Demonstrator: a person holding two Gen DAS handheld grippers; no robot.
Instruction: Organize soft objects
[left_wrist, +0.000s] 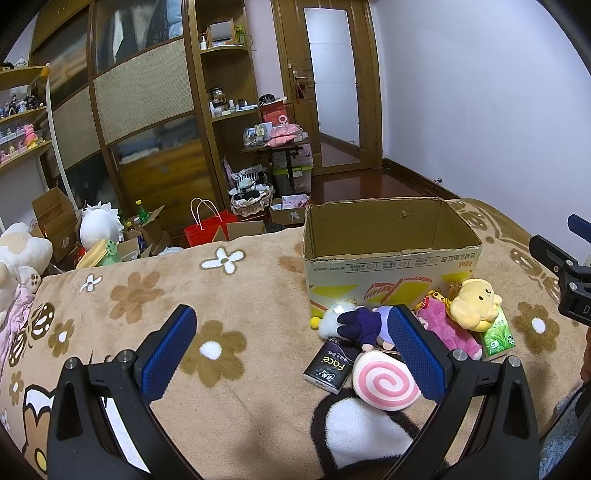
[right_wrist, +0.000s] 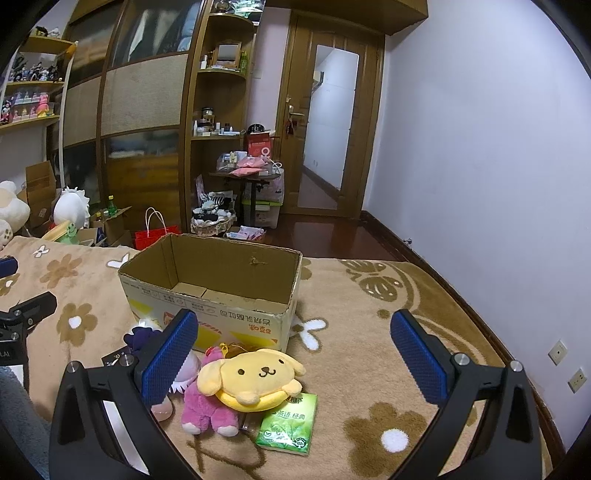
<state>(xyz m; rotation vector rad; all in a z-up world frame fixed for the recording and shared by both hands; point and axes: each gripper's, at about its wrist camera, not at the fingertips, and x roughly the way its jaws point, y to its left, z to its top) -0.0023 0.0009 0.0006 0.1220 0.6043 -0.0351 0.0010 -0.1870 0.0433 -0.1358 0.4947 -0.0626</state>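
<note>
An open, empty cardboard box (left_wrist: 391, 254) stands on the flower-patterned blanket; it also shows in the right wrist view (right_wrist: 210, 288). In front of it lie a yellow dog plush (right_wrist: 255, 376), a pink plush (right_wrist: 207, 410), a green tissue pack (right_wrist: 290, 424), a purple-clothed doll (left_wrist: 364, 325), a pink swirl cushion (left_wrist: 384, 384) and a black tissue pack (left_wrist: 327, 367). My left gripper (left_wrist: 291, 347) is open, hovering left of the pile. My right gripper (right_wrist: 295, 354) is open above the yellow plush and green pack.
The blanket (left_wrist: 147, 295) covers a bed. A large white plush (left_wrist: 18, 258) sits at the left edge. Beyond the bed are cartons, a red bag (left_wrist: 207, 229), a cluttered side table (left_wrist: 273, 144), wardrobes and a door.
</note>
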